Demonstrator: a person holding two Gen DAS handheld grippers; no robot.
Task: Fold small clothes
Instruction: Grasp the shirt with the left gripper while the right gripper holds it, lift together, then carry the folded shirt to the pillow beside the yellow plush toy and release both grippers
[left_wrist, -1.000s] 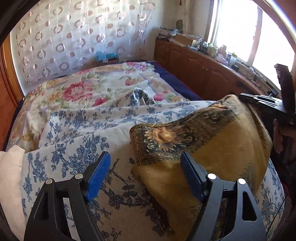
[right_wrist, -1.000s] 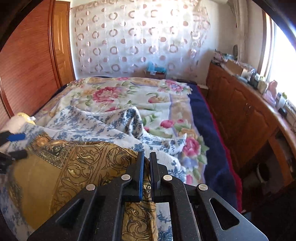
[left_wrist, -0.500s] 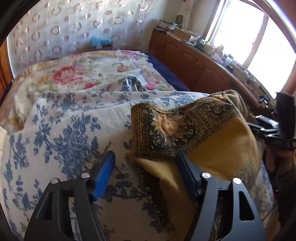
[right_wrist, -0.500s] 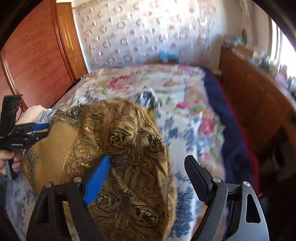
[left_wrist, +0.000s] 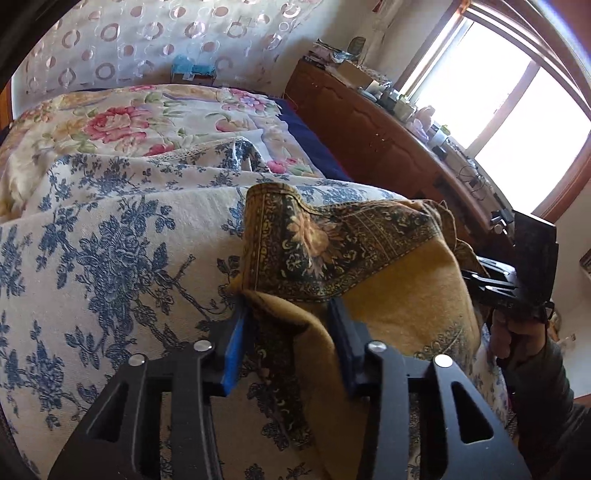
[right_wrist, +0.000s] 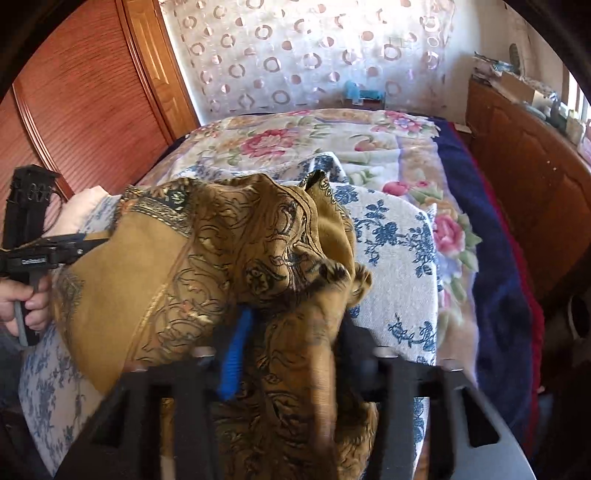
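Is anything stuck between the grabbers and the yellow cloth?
No, nothing visible is in the way. The yellow cloth already sits bunched between the jaws of the left gripper and of the right gripper, which have both just been closing on it. Only the blue-flowered bedspread lies underneath.

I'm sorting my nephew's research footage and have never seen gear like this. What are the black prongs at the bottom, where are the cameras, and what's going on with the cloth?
No robot here: a person holds a hand-held gripper in each hand, and a fisheye camera on each looks forward along its two fingers. One picture looks along the left hand-held gripper, the other along the right hand-held gripper; each also shows the other tool at its edge. A yellow patterned cloth lies on a bed with a blue-flowered cover. Both sets of jaws have just been closing, with an edge of the cloth bunched between them, apparently for a fold.
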